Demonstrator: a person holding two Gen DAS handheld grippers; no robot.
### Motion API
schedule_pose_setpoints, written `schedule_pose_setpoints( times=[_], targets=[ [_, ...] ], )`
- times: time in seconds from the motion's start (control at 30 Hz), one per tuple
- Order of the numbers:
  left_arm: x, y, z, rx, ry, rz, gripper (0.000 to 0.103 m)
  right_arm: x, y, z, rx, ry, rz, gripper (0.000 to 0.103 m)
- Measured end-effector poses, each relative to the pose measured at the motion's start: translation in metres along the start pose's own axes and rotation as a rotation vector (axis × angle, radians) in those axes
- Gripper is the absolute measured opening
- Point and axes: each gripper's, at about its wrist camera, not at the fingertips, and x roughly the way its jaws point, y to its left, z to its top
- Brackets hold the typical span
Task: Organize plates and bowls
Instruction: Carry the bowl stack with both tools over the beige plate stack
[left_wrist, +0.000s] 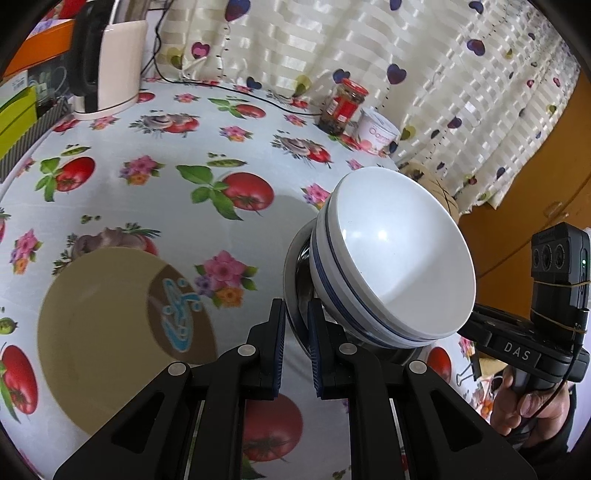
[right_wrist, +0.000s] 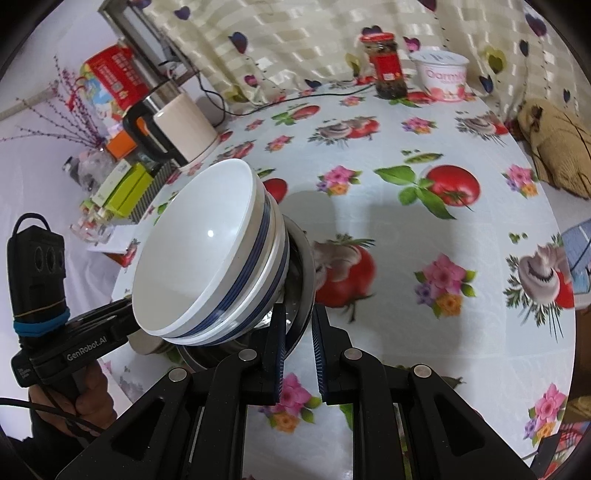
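Two white bowls with blue stripes (left_wrist: 399, 258) (right_wrist: 199, 258) are nested inside a steel bowl (left_wrist: 291, 291) (right_wrist: 304, 266), and the whole stack hangs tilted above the flowered tablecloth. My left gripper (left_wrist: 297, 314) is shut on the steel bowl's rim on one side. On the opposite side my right gripper (right_wrist: 299, 321) is shut on the same rim. A beige plate (left_wrist: 110, 332) with a brown and blue centre lies flat on the table, left of the stack in the left wrist view.
A cream kettle (left_wrist: 114, 66) (right_wrist: 177, 129) with a cable stands at the back, with boxes (right_wrist: 122, 184) beside it. A red-lidded jar (left_wrist: 343, 107) (right_wrist: 386, 66) and a yoghurt tub (left_wrist: 376, 133) (right_wrist: 441, 75) sit by the curtain. A brown cushion (right_wrist: 554, 147) lies at the table's right edge.
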Motion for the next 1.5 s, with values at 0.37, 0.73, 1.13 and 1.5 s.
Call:
schedule_pose_setpoints(
  times=[0.37, 0.73, 1.13, 1.5],
  targets=[
    [-0.018, 0.027, -0.001, -0.047, -0.034, 0.04, 0.013, 0.014, 0.031, 0.012, -0.063, 0.017, 0.028, 0.014],
    [-0.037, 0.058, -0.006, -0.11, -0.066, 0.095, 0.013, 0.034, 0.063, 0.02, -0.122, 0.049, 0.061, 0.014],
    [-0.058, 0.093, -0.016, -0.178, -0.097, 0.162, 0.012, 0.059, 0.105, 0.025, -0.194, 0.089, 0.098, 0.014],
    [-0.069, 0.12, -0.028, -0.238, -0.105, 0.208, 0.012, 0.089, 0.137, 0.021, -0.238, 0.153, 0.131, 0.014]
  ],
)
